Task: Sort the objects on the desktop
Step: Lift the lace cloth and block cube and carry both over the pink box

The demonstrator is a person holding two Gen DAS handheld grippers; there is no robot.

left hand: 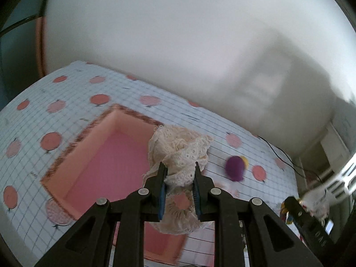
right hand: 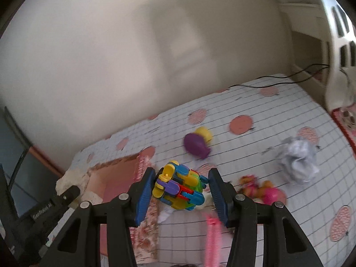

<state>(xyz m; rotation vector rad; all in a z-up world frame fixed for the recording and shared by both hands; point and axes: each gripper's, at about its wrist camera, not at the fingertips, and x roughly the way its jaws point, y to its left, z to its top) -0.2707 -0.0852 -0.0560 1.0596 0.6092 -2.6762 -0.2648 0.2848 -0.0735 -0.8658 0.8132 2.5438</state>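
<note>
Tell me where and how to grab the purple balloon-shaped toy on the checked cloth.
Judging by its pose, take the purple balloon-shaped toy across its round belly, coming from above. It lies on its side with the narrow neck pointing toward the camera, and a yellow toy sits close behind, so set the claw fingers left and right.

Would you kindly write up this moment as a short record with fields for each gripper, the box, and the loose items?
left gripper: shut on the lace cloth, held above the pink box
right gripper: around the block toy; contact unclear
pink box: open, interior looks bare where visible
loose on tablecloth: purple and yellow toy, crumpled paper, pink figurine
</note>
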